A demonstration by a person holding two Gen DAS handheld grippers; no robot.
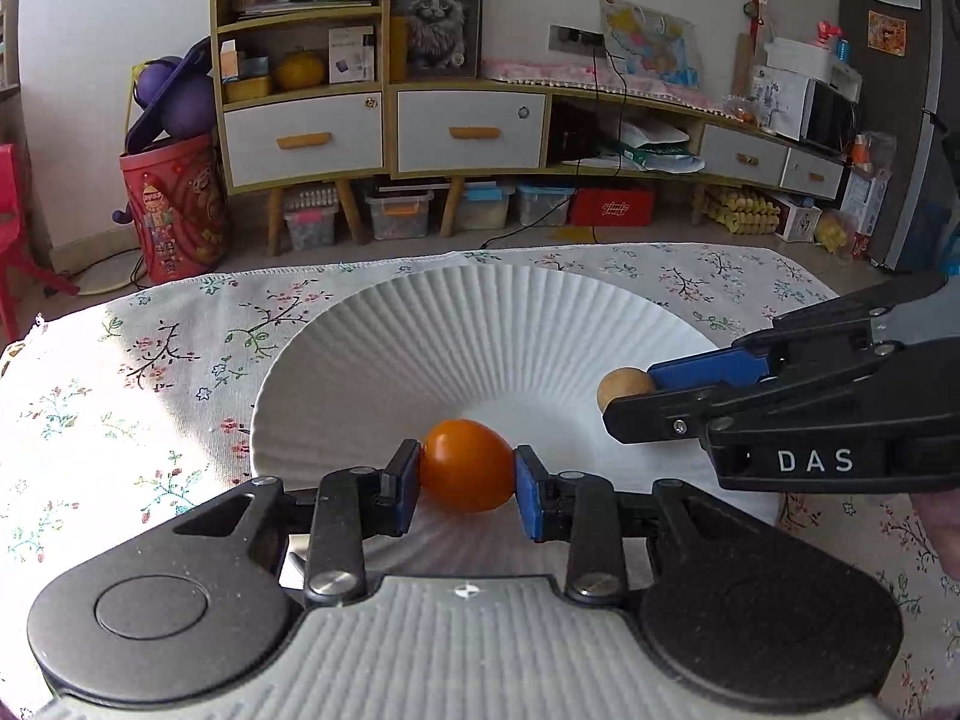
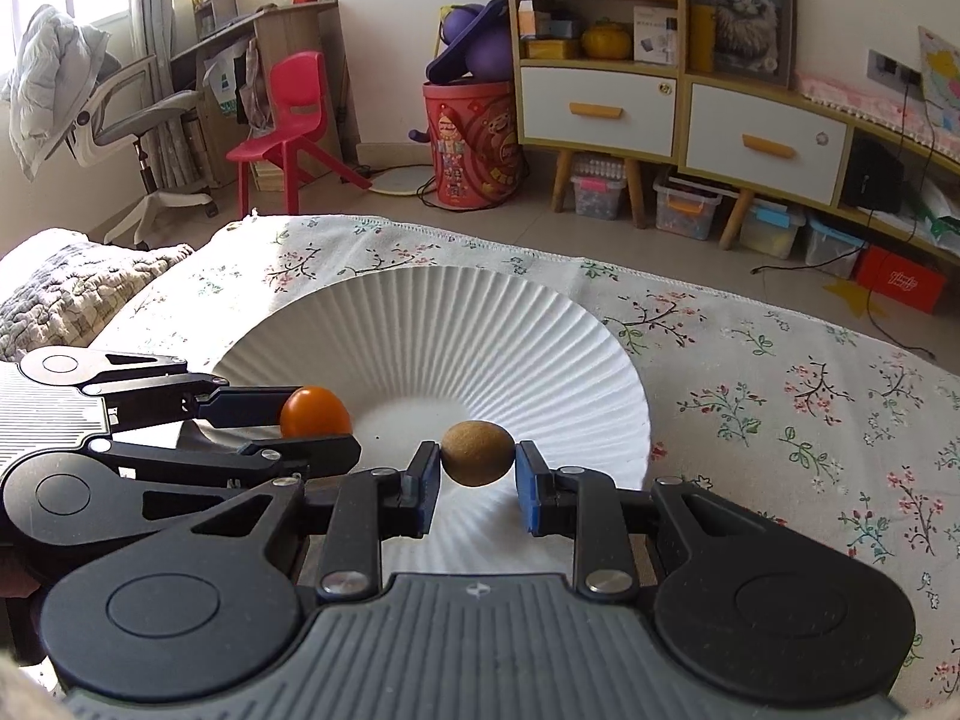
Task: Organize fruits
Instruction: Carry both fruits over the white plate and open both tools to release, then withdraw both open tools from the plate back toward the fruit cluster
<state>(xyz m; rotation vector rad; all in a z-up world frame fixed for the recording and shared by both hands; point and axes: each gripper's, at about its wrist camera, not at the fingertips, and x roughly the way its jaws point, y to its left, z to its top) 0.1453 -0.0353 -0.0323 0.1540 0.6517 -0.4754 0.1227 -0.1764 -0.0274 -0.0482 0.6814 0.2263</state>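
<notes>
My left gripper point(image 1: 467, 483) is shut on a small orange fruit point(image 1: 467, 464) and holds it over the near part of a white ribbed plate point(image 1: 492, 324). My right gripper point(image 2: 477, 480) is shut on a small round brown fruit point(image 2: 478, 453) over the same plate point(image 2: 456, 324). In the left wrist view the right gripper point(image 1: 630, 396) comes in from the right with the brown fruit point(image 1: 621, 387) at its tips. In the right wrist view the left gripper point(image 2: 318, 420) comes in from the left with the orange fruit point(image 2: 312, 411). The bowl of the plate holds no fruit.
The plate stands on a floral tablecloth point(image 1: 150, 372). A grey quilted cloth point(image 2: 78, 282) lies at the table's left end. Beyond the far edge are the floor, a shelf cabinet point(image 1: 360, 90), a red bin point(image 1: 174, 204) and a red chair point(image 2: 288, 120).
</notes>
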